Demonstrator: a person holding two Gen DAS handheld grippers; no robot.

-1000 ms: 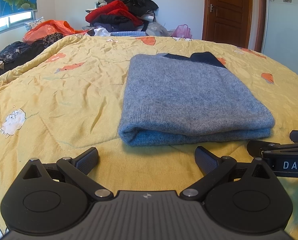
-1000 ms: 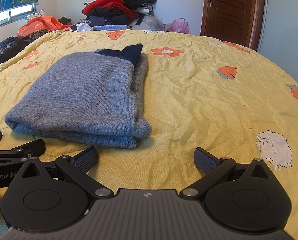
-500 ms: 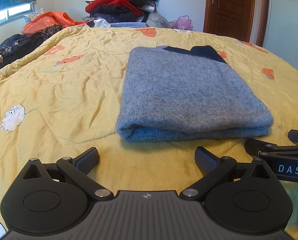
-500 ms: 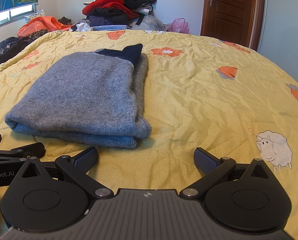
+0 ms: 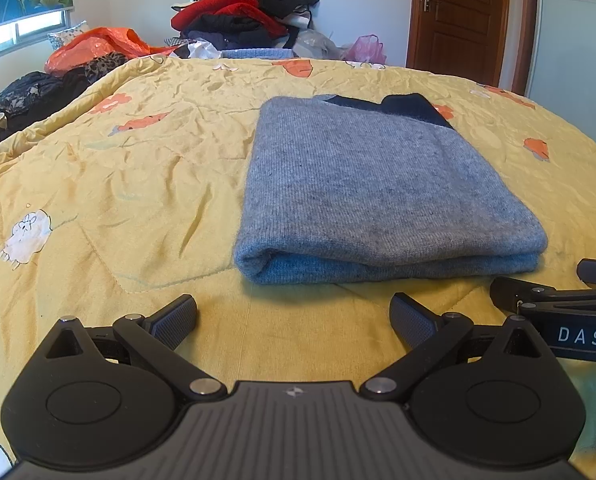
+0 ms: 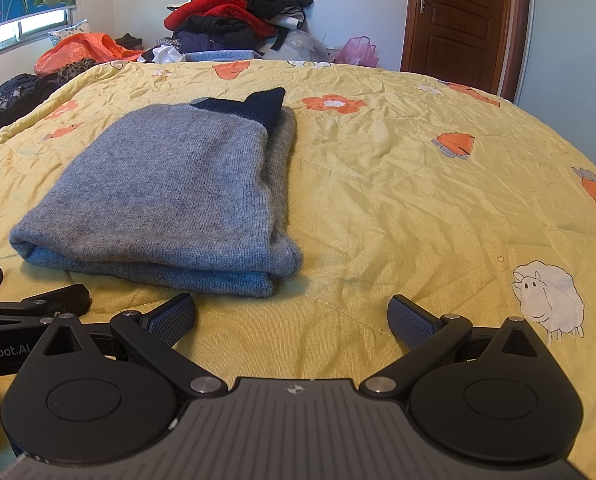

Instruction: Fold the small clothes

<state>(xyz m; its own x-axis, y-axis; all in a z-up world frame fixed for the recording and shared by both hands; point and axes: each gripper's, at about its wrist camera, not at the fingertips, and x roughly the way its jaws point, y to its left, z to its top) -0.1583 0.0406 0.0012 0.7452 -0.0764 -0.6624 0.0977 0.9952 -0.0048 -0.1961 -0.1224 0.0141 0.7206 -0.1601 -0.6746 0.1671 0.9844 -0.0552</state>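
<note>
**Sweater folded, both grippers empty**

The grey sweater (image 5: 381, 192) lies on the yellow bed (image 5: 138, 168) as a neat rectangular packet, doubled over so that 2 thick layers show along its near edge and a dark navy band peeks out at the far end. Its sides look squared and no sleeve hangs loose, so this piece appears finished.

The left gripper (image 5: 294, 318) sits low over the bed just near of the sweater's near edge, fingers spread wide with nothing between them. The right gripper (image 6: 292, 316) is beside it to the right, also spread and empty, facing the packet's near right corner without touching it.

What remains, as far as can be judged: perhaps a light smoothing or moving the packet aside. At the far end of the bed a heap of clothes (image 5: 242, 12) in red, black and blue waits unfolded, with an orange bag (image 5: 98, 46) at the far left, so more pieces likely follow.
</note>
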